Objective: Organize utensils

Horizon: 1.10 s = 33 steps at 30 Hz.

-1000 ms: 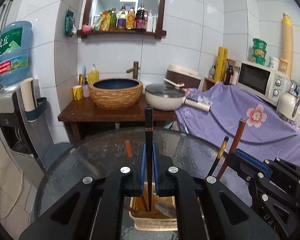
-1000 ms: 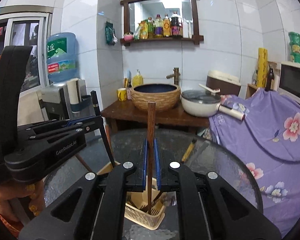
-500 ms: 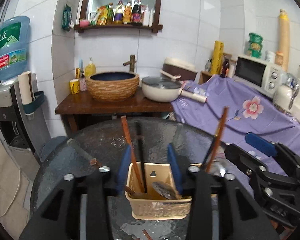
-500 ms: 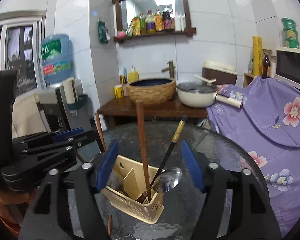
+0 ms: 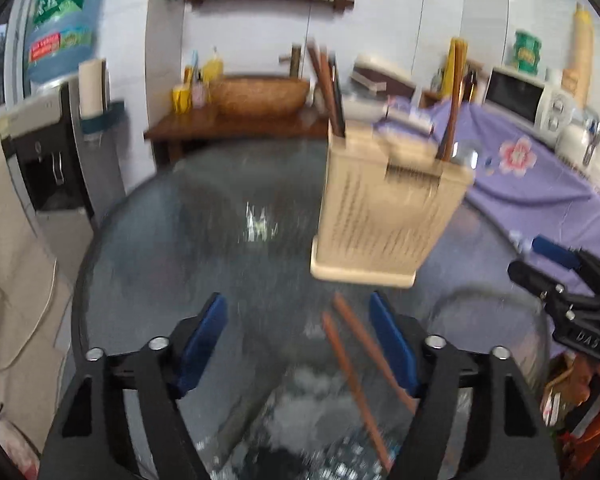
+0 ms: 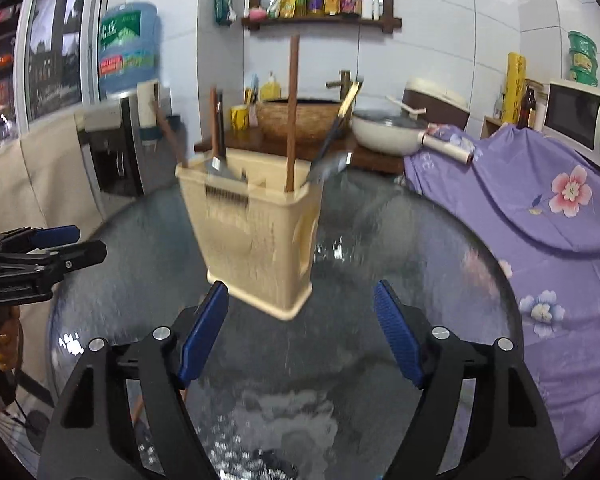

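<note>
Both chopsticks that were clamped a second ago now stand in the beige utensil basket [image 6: 256, 236] on the round glass surface [image 5: 188, 240], beside a spoon [image 6: 328, 166]. Two brown chopsticks [image 5: 360, 372] lie loose, running away from the viewer, between the left tool's [image 5: 298, 344] opening, empty jaws. The right tool [image 6: 300, 330], also widening and empty, sits farther off.

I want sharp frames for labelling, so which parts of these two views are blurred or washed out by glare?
Left wrist view: the beige utensil basket and glass table smear with motion, with glare on the glass. Right wrist view: basket blurred, purple floral cloth sharper.
</note>
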Each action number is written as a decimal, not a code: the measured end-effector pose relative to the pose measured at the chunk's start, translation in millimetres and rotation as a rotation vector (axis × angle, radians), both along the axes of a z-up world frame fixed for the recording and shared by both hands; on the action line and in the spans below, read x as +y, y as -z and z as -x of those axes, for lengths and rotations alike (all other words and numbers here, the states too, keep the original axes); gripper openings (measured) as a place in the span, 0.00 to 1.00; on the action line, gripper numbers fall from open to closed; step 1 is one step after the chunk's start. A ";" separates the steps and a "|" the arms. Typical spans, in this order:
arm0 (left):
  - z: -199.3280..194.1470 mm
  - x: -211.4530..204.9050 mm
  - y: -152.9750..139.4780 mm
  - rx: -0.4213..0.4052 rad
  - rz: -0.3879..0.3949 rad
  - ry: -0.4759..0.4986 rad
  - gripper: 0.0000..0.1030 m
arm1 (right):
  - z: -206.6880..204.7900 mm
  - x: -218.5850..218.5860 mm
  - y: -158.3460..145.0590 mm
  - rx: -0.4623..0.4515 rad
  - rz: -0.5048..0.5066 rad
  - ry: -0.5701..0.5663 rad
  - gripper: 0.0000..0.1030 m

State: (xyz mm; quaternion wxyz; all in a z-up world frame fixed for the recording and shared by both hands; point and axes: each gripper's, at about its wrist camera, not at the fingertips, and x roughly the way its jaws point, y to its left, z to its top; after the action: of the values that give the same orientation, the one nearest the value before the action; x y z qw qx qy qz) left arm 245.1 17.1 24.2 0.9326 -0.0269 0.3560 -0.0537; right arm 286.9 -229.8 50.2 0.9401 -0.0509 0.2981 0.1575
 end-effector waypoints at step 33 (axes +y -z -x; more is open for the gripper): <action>-32.3 -10.6 74.2 0.192 0.013 0.010 0.10 | 1.3 27.2 77.7 0.310 -0.056 -0.066 0.71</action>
State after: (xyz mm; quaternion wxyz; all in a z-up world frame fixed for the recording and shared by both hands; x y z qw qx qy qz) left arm 277.4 6.5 -50.0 0.8936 -0.0362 0.4437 -0.0581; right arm 285.6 -202.7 -27.5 0.8781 -0.0092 0.4334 0.2024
